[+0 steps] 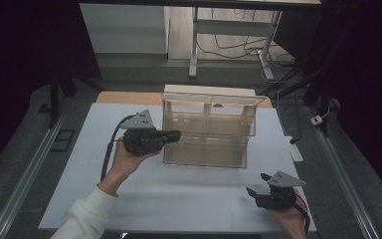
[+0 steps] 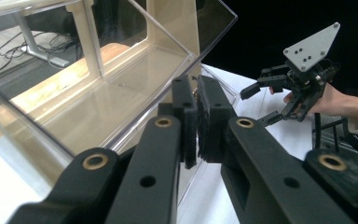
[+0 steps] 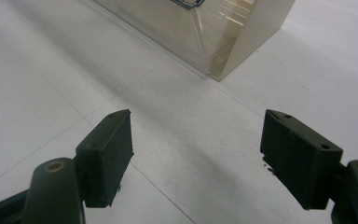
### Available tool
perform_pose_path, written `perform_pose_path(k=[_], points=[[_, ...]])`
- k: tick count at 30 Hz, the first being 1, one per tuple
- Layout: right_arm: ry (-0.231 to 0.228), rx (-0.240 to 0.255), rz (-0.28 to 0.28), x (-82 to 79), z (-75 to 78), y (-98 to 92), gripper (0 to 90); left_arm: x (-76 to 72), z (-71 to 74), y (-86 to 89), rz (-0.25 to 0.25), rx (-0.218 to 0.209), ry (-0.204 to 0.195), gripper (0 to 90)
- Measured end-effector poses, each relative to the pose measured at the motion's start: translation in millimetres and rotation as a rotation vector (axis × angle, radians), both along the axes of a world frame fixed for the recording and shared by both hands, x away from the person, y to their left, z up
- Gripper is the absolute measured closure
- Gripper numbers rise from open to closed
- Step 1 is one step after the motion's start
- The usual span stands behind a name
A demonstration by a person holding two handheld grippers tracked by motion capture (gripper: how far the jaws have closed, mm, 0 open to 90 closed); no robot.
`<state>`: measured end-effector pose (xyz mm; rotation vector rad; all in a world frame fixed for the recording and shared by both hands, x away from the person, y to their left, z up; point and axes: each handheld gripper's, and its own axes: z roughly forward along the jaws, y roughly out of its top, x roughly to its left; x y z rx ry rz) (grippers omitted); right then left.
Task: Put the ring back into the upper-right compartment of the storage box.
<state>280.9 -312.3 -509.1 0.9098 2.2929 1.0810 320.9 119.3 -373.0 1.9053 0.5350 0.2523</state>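
Clear two-tier plastic organizer (image 1: 206,130) standing upright at the centre of the white counter (image 1: 179,194), open side toward 12 o'clock, cream end panels and dividers visible through its walls. Left gripper (image 1: 175,135) held level at 9 o'clock of the organizer, jaws pointing toward 3 o'clock and clenched on the organizer's clear wall at its left edge, about the height of the upper tier. In the left gripper view, the two black pads pressed nearly together on the thin transparent panel (image 2: 121,98), a small brass-coloured bit showing between them at the pinch line; whether a latch or a screw, cannot tell. Grey three-cornered plate (image 1: 140,120) on top of the left gripper, black cable looping down past the wrist toward 7 o'clock, white sleeve (image 1: 87,214) below.

Right gripper (image 1: 258,183) low at 5 o'clock of the organizer, well apart from it, just above the counter near the front edge. Jaws released, spread wide, with bare counter between them in the right gripper view (image 3: 196,149). Organizer's near corner (image 3: 223,42) at 12 o'clock in that view. Right gripper also seen from the left gripper view (image 2: 259,103), spread open, at 2 o'clock.
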Motion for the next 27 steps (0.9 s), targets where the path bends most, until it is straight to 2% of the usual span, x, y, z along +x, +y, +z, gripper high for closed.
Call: perform_pose_path(k=[14, 27], points=[[-0.003, 0.000, -0.001, -0.6, 1.0, -0.7, 25.0, 4.6, 5.5, -10.6, 0.002, 0.002, -0.003, 86.1], [-0.003, 0.004, -0.002, -0.4, 0.5, -1.2, 25.0, 10.9, 11.6, -29.1, 0.013, -0.005, -0.021, 86.0]])
